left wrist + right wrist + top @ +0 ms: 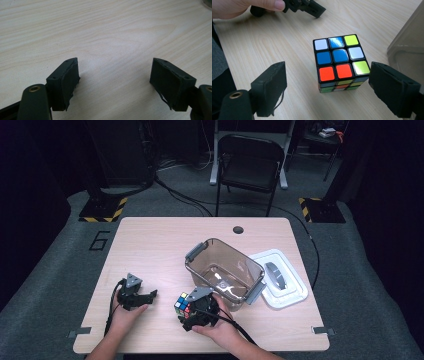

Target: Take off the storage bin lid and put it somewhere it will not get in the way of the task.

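Evidently the puzzle cube (pixel 338 62) will handle as light, rigid and glossy-faced, so a hold across two opposite flat sides is best taken. It stands on the table (pixel 150 245), just beside the clear tub (pixel 225 272), between the spread jaws of the right gripper (pixel 327 87), untouched. The left gripper (pixel 115 77) is held apart, jaws spread over bare wood.

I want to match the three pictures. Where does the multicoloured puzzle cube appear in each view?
High view: the multicoloured puzzle cube stands on the table's near part, just left of the right tongs.
Left gripper view: the cube is not in this picture.
Right gripper view: the cube stands centre-right, ahead of the open tongs.
Shared landmark: the light wooden table, also seen at and.
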Demonstrator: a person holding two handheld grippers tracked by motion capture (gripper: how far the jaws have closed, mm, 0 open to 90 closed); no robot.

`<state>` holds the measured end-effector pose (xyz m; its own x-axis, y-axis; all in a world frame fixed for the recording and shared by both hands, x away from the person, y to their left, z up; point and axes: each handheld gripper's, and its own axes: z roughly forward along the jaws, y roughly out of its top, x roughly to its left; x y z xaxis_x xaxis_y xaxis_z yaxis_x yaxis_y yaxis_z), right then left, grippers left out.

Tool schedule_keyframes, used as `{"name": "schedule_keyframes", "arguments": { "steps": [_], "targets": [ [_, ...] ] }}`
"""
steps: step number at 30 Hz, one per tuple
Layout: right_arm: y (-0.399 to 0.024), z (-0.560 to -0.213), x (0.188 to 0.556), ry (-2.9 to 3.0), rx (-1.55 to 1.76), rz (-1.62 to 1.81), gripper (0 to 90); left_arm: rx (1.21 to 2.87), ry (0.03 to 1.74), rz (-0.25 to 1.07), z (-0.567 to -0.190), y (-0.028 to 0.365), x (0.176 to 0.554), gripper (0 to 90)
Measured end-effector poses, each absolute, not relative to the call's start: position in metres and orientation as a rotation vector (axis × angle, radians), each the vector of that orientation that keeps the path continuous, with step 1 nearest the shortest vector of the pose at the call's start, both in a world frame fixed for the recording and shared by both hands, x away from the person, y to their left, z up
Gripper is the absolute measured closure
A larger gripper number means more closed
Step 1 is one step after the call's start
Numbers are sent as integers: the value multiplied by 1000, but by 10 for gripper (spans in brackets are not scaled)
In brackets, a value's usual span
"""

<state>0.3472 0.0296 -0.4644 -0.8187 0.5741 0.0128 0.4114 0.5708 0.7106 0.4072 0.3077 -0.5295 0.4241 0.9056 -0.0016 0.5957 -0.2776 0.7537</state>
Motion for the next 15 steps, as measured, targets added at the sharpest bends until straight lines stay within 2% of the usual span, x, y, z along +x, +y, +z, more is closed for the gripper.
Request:
{"name": "schedule_keyframes", "arguments": {
  "steps": [15],
  "targets": [
    [33, -472, 350, 2567, 892, 1063, 136, 1989, 1268, 574, -529, 308, 407, 228]
  ]
}}
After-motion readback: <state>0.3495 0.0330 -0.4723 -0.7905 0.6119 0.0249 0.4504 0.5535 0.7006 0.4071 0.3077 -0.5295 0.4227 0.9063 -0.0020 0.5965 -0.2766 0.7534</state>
